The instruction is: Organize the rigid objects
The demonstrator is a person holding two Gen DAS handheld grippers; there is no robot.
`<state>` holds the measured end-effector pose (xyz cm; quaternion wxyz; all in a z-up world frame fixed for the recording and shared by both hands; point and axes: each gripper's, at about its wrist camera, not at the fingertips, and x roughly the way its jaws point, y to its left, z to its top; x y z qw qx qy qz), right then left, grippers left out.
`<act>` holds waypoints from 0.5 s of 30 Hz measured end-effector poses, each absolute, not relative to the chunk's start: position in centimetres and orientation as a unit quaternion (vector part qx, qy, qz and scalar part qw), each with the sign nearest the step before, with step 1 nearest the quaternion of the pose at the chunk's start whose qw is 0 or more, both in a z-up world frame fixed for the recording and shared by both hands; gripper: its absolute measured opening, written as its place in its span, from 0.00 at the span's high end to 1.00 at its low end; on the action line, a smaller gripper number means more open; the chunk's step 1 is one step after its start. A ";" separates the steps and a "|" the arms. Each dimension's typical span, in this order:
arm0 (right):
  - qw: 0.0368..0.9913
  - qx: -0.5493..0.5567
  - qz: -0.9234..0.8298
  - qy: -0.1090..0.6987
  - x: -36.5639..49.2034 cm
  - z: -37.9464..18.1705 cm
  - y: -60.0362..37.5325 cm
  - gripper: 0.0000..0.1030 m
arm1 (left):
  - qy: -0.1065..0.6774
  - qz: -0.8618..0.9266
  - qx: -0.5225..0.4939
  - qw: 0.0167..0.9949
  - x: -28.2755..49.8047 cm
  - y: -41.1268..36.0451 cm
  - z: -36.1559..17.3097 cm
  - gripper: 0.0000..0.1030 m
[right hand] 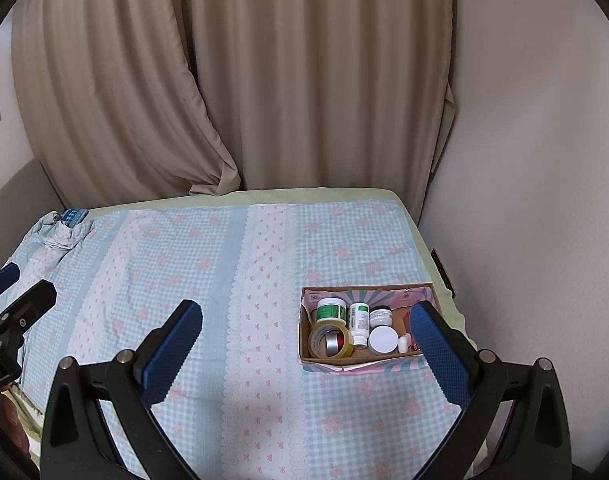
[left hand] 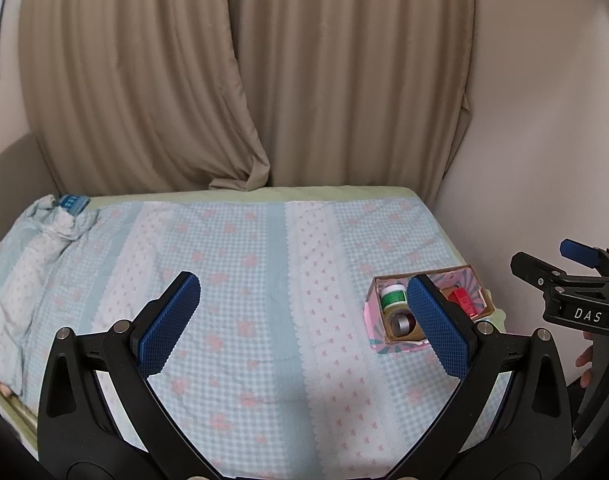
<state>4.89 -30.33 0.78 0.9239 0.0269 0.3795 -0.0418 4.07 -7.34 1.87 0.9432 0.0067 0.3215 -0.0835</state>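
**Box packed on the bed, both hand-held grippers spread and empty**

Box sits on the bed near its right edge, at about 3 o'clock in the right wrist view and roughly the same spot in the left one. It's an open cardboard thing with pink and teal print on the flaps, and all the small stuff I can see is inside it. From 9 to 3 o'clock across the box: a green-label jar at the back with a tape roll in front of it, touching or nearly so, and a small silver and red can tucked inside the roll. Next over is a white bottle lying down, then a small dark-lid jar behind a round white lid, then a little white case. Something red shows at the far right in the left view, can't tell what it is.

Left hand-held gripper hovers over the bedspread with its blue pads wide apart, nothing between them. Right hand-held gripper is the same deal, spread wide and empty, with its right pad overlapping the box's right end in view. Can't tell if it touches.

Beige curtain hangs at 12 o'clock behind the bed.
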 end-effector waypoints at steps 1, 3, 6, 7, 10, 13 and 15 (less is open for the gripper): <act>0.924 0.026 -0.042 0.379 4.9 0.8 -30.3 0.00 | 0.322 -0.083 0.007 0.943 4.1 -7.4 1.8 0.00; 0.924 0.027 -0.042 0.379 4.9 0.8 -30.3 0.00 | 0.322 -0.082 0.007 0.943 4.2 -7.5 1.8 0.00; 0.924 0.027 -0.043 0.380 4.9 0.8 -30.2 0.00 | 0.322 -0.083 0.006 0.943 4.2 -7.5 1.8 0.00; 0.924 0.027 -0.043 0.379 4.9 0.8 -30.3 0.00 | 0.322 -0.082 0.006 0.943 4.2 -7.5 1.8 0.00; 0.924 0.027 -0.043 0.379 5.0 0.8 -30.3 0.00 | 0.321 -0.078 0.007 0.944 4.4 -7.6 1.8 0.00; 0.924 0.027 -0.042 0.379 5.1 0.7 -30.3 0.00 | 0.322 -0.076 0.007 0.944 4.5 -7.7 1.8 0.00; 0.924 0.026 -0.042 0.379 5.2 0.7 -30.3 0.00 | 0.321 -0.073 0.009 0.944 4.6 -7.7 1.8 0.00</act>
